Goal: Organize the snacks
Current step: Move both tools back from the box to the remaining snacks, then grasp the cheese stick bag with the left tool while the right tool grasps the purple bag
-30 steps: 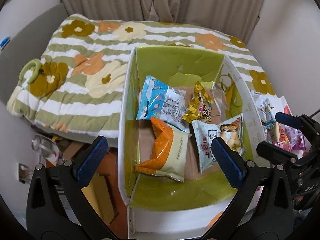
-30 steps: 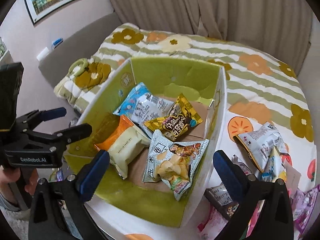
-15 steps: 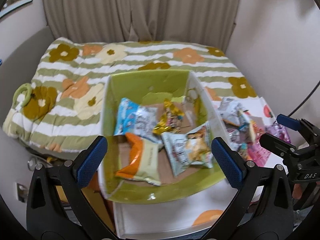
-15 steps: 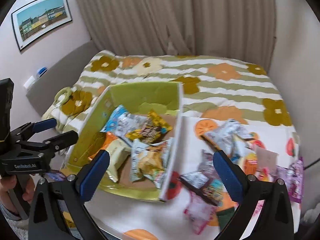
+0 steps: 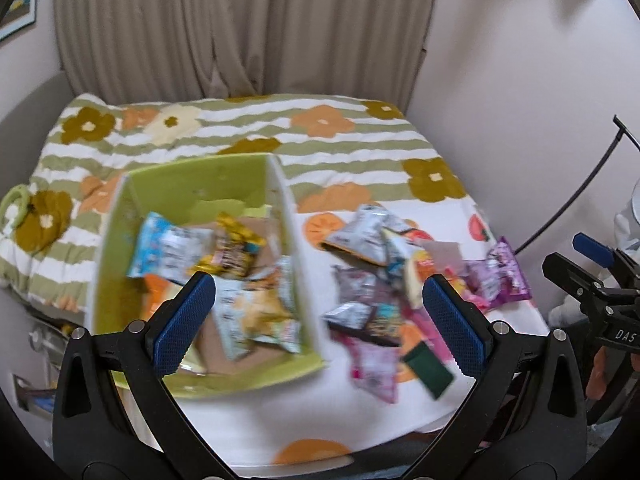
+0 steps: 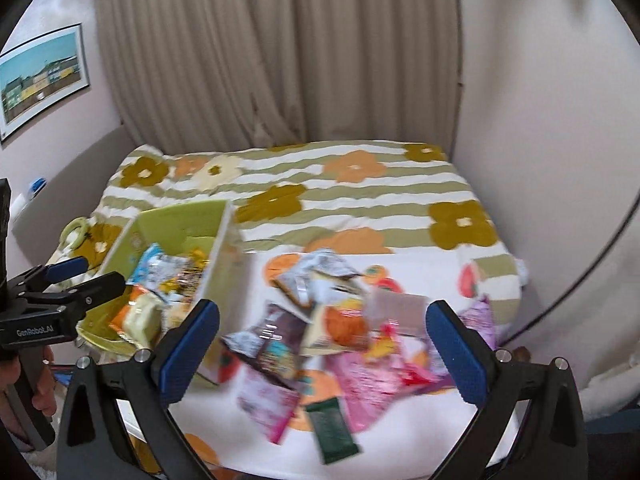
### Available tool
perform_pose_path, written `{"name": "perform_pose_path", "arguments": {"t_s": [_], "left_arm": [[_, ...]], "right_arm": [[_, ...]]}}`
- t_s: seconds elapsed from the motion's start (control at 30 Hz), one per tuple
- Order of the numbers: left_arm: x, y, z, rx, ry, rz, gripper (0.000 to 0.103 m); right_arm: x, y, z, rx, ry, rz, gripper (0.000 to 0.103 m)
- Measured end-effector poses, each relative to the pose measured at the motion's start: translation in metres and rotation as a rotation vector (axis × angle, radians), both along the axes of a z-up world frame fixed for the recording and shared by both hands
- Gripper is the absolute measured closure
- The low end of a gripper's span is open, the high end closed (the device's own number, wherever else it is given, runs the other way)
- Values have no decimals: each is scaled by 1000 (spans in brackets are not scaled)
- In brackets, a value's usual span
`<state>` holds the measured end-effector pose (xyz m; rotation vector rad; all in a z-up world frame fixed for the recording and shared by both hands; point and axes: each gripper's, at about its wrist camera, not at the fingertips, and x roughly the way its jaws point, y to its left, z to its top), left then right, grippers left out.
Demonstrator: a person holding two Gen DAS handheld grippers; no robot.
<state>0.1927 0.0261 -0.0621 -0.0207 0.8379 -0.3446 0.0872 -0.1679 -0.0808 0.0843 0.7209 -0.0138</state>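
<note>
Right wrist view: right claw [image 6: 322,346] spread wide, empty, loose snack pile [image 6: 340,344] directly ahead btwn fingers, so right nearer. Dark green bar [image 6: 331,434] nearest, long axis roughly fwd. Left claw [image 5: 318,316] spread, empty, straddling green box [image 5: 200,184] wall. Vs 1 s ago: both views swung right, box to pile.

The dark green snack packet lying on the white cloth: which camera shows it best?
The right wrist view. There the dark green packet lies whole between the open fingers, apart from the green box, though blurred. In the left wrist view the packet is also visible, but off to the right, tilted and more smeared.
</note>
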Motion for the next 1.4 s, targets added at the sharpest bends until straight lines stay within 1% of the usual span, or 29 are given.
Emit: {"name": "perform_pose_path", "arguments": {"t_s": [0.17, 0.3, 0.4, 0.47, 0.63, 0.73, 0.83, 0.9, 0.97, 1.13, 1.2, 1.23, 1.3, 1.37, 1.4], "left_arm": [[-2, -49, -10, 11, 24, -43, 0], [8, -93, -26, 18, 57, -83, 0], [22, -123, -44, 24, 98, -103, 0], [35, -145, -63, 41, 142, -115, 0], [61, -179, -104, 66, 200, -121, 0], [76, -193, -131, 80, 237, -109, 0], [87, -201, -153, 100, 266, -94, 0], [91, -204, -165, 129, 274, -86, 0], [93, -204, -174, 139, 284, -82, 0], [98, -206, -182, 128, 273, -84, 0], [101, -210, -188, 138, 278, -90, 2], [102, -211, -189, 142, 280, -94, 4], [105, -215, -196, 149, 293, -97, 14], [106, -216, -200, 155, 298, -102, 18], [105, -217, -200, 165, 290, -106, 26]], "right_arm": [[-14, -48, -5, 9, 3, -60, 0], [-19, -85, -18, 22, 18, -96, 0], [-17, -110, -31, 25, 39, -115, 0], [-14, -127, -44, 35, 61, -129, 0], [1, -163, -84, 81, 123, -166, 0], [9, -176, -102, 107, 139, -172, 0], [17, -179, -120, 117, 146, -161, 0], [21, -176, -128, 111, 145, -146, 0], [26, -174, -137, 102, 154, -139, 0], [35, -167, -152, 58, 151, -123, 0], [38, -163, -157, 33, 152, -121, 0], [40, -163, -160, 24, 153, -123, 0], [43, -161, -164, 11, 147, -129, 0], [45, -160, -166, -7, 140, -137, 0], [46, -159, -166, -16, 135, -138, 0]]}}
